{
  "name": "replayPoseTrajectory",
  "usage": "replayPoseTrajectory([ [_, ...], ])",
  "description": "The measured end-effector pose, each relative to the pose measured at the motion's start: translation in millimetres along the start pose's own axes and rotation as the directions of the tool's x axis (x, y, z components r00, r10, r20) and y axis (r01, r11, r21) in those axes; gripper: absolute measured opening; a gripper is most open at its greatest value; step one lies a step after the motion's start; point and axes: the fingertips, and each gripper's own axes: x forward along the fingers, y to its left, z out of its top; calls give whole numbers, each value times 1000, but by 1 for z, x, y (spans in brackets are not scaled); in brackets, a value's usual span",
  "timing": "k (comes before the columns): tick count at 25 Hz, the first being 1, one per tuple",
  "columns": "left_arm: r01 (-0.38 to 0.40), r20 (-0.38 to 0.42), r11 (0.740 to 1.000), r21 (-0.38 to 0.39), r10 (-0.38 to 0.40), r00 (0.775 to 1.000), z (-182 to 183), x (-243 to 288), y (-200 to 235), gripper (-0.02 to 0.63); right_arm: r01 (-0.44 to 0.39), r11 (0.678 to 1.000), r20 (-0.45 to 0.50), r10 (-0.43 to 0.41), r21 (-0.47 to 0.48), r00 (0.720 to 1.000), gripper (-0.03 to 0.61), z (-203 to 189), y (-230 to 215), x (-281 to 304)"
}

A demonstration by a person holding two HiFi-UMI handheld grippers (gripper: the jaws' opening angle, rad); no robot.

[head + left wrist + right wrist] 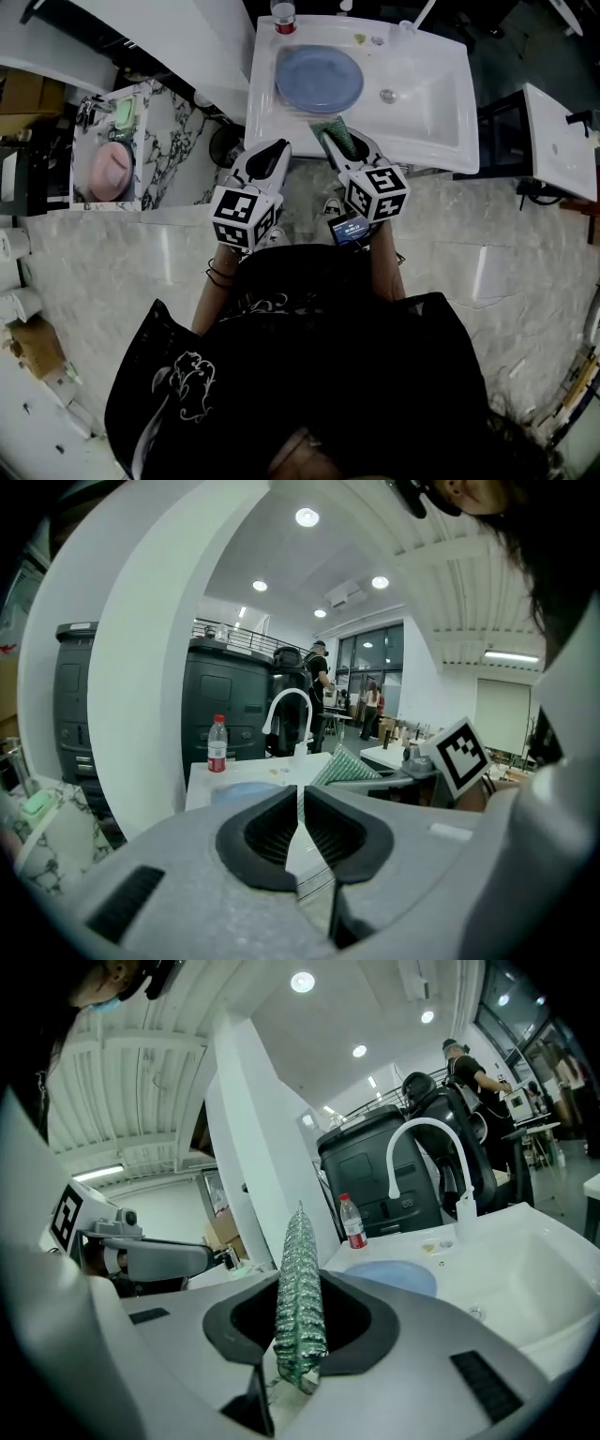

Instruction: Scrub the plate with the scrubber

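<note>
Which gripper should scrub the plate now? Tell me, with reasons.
Right. The right gripper is shut on the green scrubber, which points toward the blue plate in the sink. The left gripper is shut and empty.

Basin (422,103) lay open right of the plate (319,80); bottle (283,17) and faucet (427,1122) stood along its back rim, blocking approach from behind.
</note>
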Motion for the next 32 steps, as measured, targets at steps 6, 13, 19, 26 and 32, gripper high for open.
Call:
replayPoseTrajectory([
  [6, 41, 22, 999, 17, -42, 999, -10, -62, 35, 32, 73, 997, 33, -74, 17, 997, 89, -12, 55, 6],
  [13, 116, 31, 993, 14, -117, 993, -35, -122, 55, 32, 128, 991, 31, -129, 41, 991, 89, -44, 125, 4],
  [19, 176, 34, 984, 6, -176, 984, -50, -148, 55, 32, 154, 987, 22, -155, 34, 988, 89, -58, 170, -8],
  [26, 219, 32, 976, 10, -220, 975, -60, -161, 42, 32, 165, 986, 11, -165, 11, 986, 89, -68, 195, -23],
  [32, 240, 20, 971, 17, -240, 971, -66, -167, 32, 32, 170, 985, 12, -170, 11, 985, 89, -73, 205, -32],
])
